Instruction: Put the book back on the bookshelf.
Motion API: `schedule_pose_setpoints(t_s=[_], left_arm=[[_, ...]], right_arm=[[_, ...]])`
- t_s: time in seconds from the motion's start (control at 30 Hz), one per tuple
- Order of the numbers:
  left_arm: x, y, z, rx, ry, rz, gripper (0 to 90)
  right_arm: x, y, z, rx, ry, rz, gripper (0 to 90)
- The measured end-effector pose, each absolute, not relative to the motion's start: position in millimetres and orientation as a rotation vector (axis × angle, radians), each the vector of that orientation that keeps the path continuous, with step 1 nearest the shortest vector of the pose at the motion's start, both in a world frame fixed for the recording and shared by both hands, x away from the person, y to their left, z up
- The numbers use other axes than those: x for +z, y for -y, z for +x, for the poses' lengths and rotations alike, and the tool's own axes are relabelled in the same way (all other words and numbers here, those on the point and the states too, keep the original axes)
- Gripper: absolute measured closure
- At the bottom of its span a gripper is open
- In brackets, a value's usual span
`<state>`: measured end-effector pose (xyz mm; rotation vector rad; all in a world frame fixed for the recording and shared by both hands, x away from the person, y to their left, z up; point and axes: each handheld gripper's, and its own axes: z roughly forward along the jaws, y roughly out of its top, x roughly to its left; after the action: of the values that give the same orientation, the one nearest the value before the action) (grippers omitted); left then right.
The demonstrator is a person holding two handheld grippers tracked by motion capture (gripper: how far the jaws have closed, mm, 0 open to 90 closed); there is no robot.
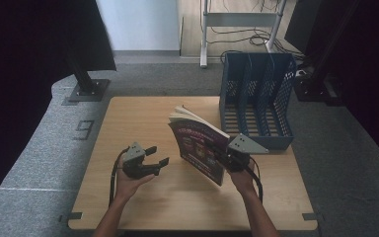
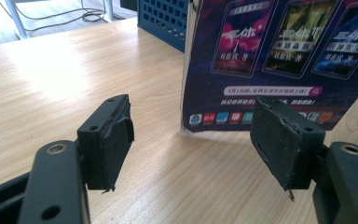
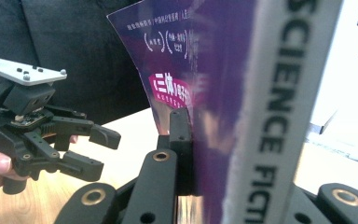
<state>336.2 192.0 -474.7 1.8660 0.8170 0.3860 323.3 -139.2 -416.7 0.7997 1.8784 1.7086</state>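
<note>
book (image 1: 200, 145) upright in right gripper (image 1: 225, 157)

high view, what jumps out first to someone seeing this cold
The purple book stands upright near the middle of the wooden table, clamped at its spine edge by the right hand-held gripper. Just behind it, at the table's far right corner, sits a blue slotted file rack. The left hand-held gripper hangs open beside the book, holding nothing.

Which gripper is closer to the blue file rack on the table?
Right. The right gripper, shut on the purple book, sits just before the blue file rack; the left gripper, open, is farther away, left of the book.
</note>
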Motion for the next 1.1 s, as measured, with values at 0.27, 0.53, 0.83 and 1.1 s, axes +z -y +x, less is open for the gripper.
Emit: schedule_pose_setpoints(t_s=[0.27, 0.53, 0.83, 1.1], left_arm=[[-474.4, -195.4, 336.4, 0.38, -0.83, 1.855, 29.7], [-472.6, -201.0, 336.1, 0.365, -0.839, 1.836, 29.7], [-473.4, -204.3, 336.9, 0.371, -0.853, 1.837, 29.7], [-474.5, -207.7, 338.2, 0.372, -0.867, 1.833, 29.7]], right_arm=[[-410.1, 147.1, 320.5, 1.71, -1.852, 0.802, 81.7], [-399.1, 156.7, 317.6, 1.711, -1.812, 0.808, 81.7], [-390.9, 165.3, 315.3, 1.705, -1.778, 0.817, 81.7], [-385.1, 174.3, 312.8, 1.696, -1.752, 0.822, 81.6]])
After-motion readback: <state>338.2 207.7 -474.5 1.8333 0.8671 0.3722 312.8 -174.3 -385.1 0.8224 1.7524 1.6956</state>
